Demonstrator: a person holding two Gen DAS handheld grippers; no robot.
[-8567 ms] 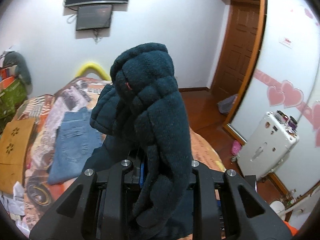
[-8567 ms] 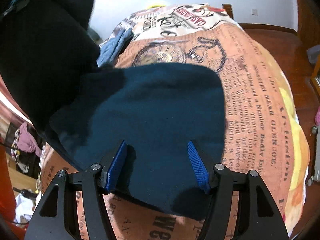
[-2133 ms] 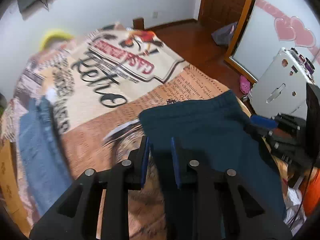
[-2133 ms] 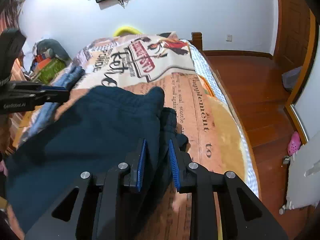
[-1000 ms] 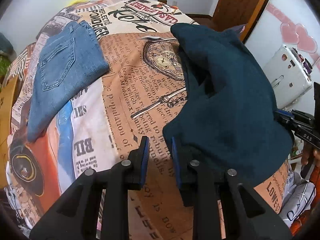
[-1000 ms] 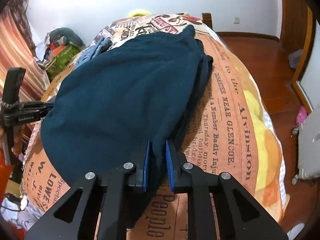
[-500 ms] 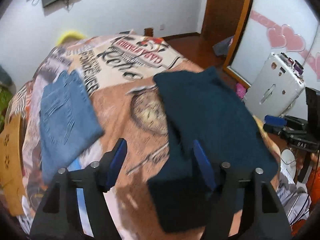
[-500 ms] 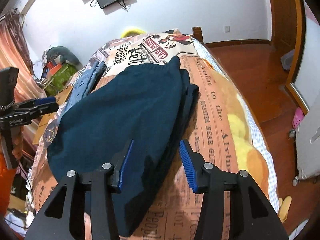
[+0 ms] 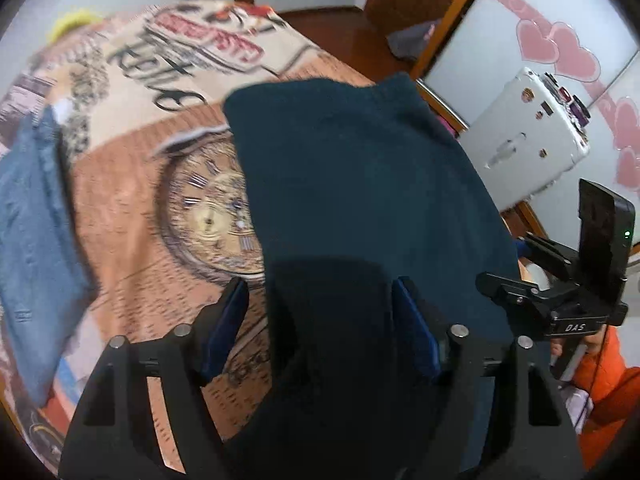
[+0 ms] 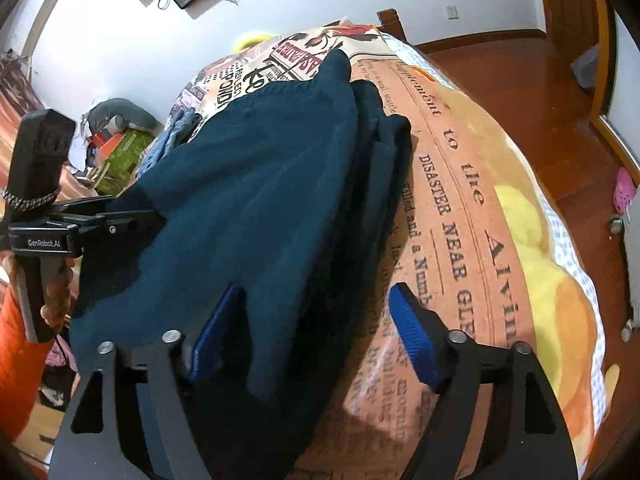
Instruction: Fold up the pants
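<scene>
Lying folded on the printed bedspread (image 9: 132, 208), the dark teal pants (image 9: 360, 184) run from 6 o'clock toward 12 in the left wrist view. The left gripper (image 9: 320, 320) hangs over their near end with its blue-padded fingers (image 9: 224, 320) spread wide, clamping nothing. The right gripper (image 10: 316, 328) stands likewise parted over the stacked layers (image 10: 260, 184), near edge between its pads. Blue jeans (image 9: 28, 216) rest at 9 o'clock, apart from the pants. At 3 o'clock a white suitcase (image 9: 524, 136) stands on the floor.
</scene>
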